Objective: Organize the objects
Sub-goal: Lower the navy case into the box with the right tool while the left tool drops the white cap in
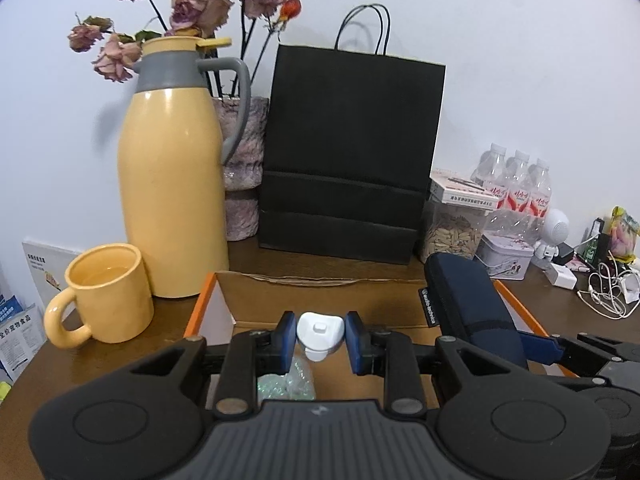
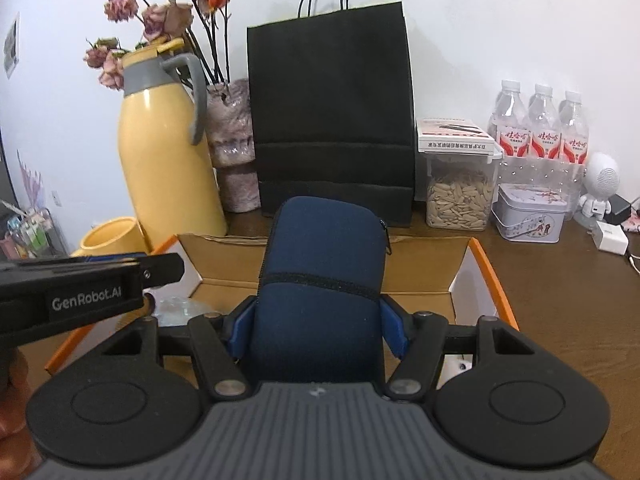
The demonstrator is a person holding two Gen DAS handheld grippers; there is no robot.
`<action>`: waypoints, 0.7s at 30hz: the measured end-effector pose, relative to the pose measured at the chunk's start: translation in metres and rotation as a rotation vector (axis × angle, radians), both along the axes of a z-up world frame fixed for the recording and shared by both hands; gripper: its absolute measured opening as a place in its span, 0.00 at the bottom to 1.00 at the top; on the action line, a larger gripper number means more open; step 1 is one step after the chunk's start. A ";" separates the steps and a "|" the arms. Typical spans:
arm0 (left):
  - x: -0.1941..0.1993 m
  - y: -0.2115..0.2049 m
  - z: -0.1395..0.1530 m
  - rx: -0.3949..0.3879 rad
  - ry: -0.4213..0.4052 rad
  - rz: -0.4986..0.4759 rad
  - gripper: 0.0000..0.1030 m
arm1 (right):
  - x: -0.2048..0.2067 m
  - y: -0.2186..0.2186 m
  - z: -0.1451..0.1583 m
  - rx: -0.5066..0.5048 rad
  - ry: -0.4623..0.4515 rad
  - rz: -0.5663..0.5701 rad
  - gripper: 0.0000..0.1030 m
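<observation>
Two items carried: my left gripper point(image 1: 320, 340) clamps a white cap point(image 1: 321, 334) (small); my right gripper point(image 2: 316, 320) clamps a navy pouch point(image 2: 320, 280), over the cardboard box point(image 2: 424, 264).

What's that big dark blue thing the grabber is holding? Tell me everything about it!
It is a navy blue zip case that looks like soft fabric, with rounded corners. A black zipper line runs across its middle, and a zipper pull hangs on its right edge. A small label with white lettering shows on its side in the left wrist view. The right gripper holds it, blue jaws pressing both sides, tilted up over the open cardboard box with orange edges. Its lower end is hidden.
</observation>
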State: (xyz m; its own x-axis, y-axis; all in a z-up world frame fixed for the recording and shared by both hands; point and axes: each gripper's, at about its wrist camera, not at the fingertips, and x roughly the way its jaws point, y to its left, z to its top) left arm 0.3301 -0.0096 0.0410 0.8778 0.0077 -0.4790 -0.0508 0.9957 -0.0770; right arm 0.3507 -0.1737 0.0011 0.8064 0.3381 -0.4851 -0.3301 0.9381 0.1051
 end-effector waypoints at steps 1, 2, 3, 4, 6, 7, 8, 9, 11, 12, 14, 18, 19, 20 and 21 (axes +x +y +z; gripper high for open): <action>0.003 -0.001 -0.001 0.005 0.004 -0.004 0.24 | 0.003 0.001 -0.001 -0.008 0.006 0.001 0.62; 0.006 -0.002 -0.003 0.010 0.007 -0.006 0.24 | 0.006 0.003 -0.003 -0.018 0.011 0.001 0.62; 0.008 -0.003 -0.004 0.015 0.011 -0.008 0.24 | 0.007 0.004 -0.004 -0.024 0.014 0.002 0.62; 0.010 -0.003 -0.005 0.019 0.012 -0.011 0.24 | 0.009 0.005 -0.005 -0.031 0.018 0.004 0.62; 0.012 -0.004 -0.006 0.026 0.012 -0.018 0.24 | 0.010 0.007 -0.008 -0.043 0.025 0.010 0.63; 0.013 -0.004 -0.007 0.025 0.012 -0.028 0.24 | 0.010 0.009 -0.009 -0.055 0.031 0.013 0.65; 0.014 -0.004 -0.007 0.023 0.016 -0.044 0.25 | 0.010 0.010 -0.010 -0.074 0.039 0.016 0.69; 0.016 -0.005 -0.008 0.021 0.026 -0.052 0.27 | 0.009 0.011 -0.011 -0.084 0.040 0.012 0.72; 0.019 -0.006 -0.010 0.021 0.055 -0.048 0.81 | 0.008 0.010 -0.011 -0.101 0.034 -0.010 1.00; 0.020 -0.007 -0.012 0.025 0.065 -0.044 0.97 | 0.005 0.009 -0.010 -0.104 0.019 -0.014 1.00; 0.017 -0.010 -0.013 0.046 0.044 -0.027 0.99 | 0.004 0.006 -0.008 -0.096 0.016 -0.020 1.00; 0.014 -0.011 -0.012 0.057 0.042 -0.013 0.99 | 0.005 0.002 -0.007 -0.084 0.021 -0.023 1.00; 0.014 -0.011 -0.012 0.057 0.042 -0.009 0.99 | 0.006 0.001 -0.007 -0.083 0.023 -0.024 1.00; 0.014 -0.010 -0.012 0.058 0.043 -0.007 0.99 | 0.006 0.001 -0.007 -0.082 0.024 -0.025 1.00; 0.014 -0.010 -0.012 0.058 0.044 -0.006 0.99 | 0.007 0.001 -0.007 -0.081 0.024 -0.026 1.00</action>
